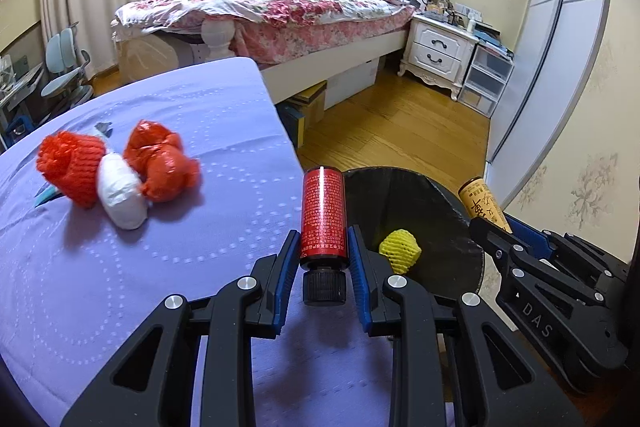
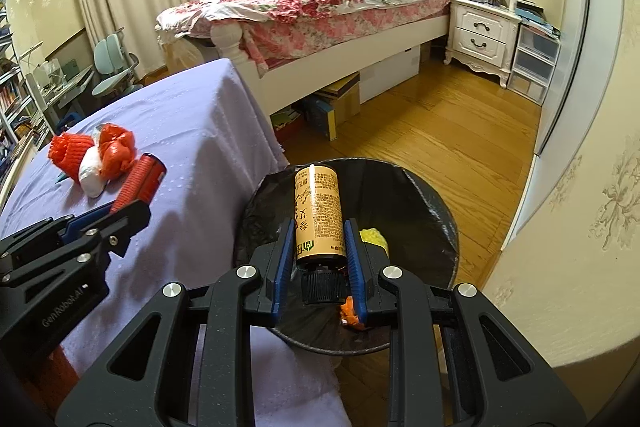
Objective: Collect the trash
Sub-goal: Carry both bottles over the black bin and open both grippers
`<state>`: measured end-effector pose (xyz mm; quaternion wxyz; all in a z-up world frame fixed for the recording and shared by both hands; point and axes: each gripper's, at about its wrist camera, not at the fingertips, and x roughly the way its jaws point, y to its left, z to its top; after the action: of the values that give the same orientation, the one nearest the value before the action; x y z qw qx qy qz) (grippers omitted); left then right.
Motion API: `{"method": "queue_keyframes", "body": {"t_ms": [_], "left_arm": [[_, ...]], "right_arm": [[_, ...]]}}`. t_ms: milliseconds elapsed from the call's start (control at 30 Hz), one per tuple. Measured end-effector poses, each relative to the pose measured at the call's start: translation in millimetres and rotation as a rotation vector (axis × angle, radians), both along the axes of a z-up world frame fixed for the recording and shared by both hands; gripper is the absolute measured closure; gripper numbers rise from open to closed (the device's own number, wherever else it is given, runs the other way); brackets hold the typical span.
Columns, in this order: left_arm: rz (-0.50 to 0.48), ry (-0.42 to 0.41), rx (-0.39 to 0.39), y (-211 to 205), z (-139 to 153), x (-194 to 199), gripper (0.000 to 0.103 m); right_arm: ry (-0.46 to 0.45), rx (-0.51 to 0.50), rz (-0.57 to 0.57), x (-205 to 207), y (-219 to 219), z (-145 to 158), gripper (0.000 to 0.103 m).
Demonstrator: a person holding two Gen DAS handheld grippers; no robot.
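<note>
My left gripper point(image 1: 323, 247) has its jaws clenched on the red bottle point(image 1: 322, 215), held at the bench point(image 1: 180, 267) edge, just short of the black-lined bin point(image 2: 440, 227). My right gripper point(image 2: 316, 247) grips the tan bottle point(image 2: 318, 211) directly over the bin. A yellow foam net point(image 1: 400, 250) already lies inside. Left on the bench: a red foam net point(image 1: 72, 167), a white wad point(image 1: 120, 191) and a red plastic bag point(image 1: 160, 163), bunched together. I judge the job roughly half done.

The tan bottle point(image 2: 318, 213) hides part of the yellow foam net point(image 2: 374, 238). The orange scrap point(image 2: 349, 314) shows only partly behind the right tool point(image 2: 318, 239).
</note>
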<state>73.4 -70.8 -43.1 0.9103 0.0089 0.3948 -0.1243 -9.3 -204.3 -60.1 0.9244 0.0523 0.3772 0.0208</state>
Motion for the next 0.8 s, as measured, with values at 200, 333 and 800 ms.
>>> {"method": "queue_keyframes", "body": {"t_ms": [200, 333, 800], "left_arm": [[-0.023, 0.002, 0.022, -17.6, -3.4, 9.1, 0.076], [-0.039, 0.000, 0.040, -28.1, -5.9, 12.9, 0.076], [-0.074, 0.007, 0.095, -52.9, -14.8, 19.5, 0.075]], "right_arm": [[0.016, 0.011, -0.022, 7.0, -13.6, -8.8, 0.079], [0.023, 0.017, -0.035, 10.4, -20.6, -12.5, 0.079], [0.043, 0.035, -0.067, 18.2, -34.5, -22.4, 0.078]]}}
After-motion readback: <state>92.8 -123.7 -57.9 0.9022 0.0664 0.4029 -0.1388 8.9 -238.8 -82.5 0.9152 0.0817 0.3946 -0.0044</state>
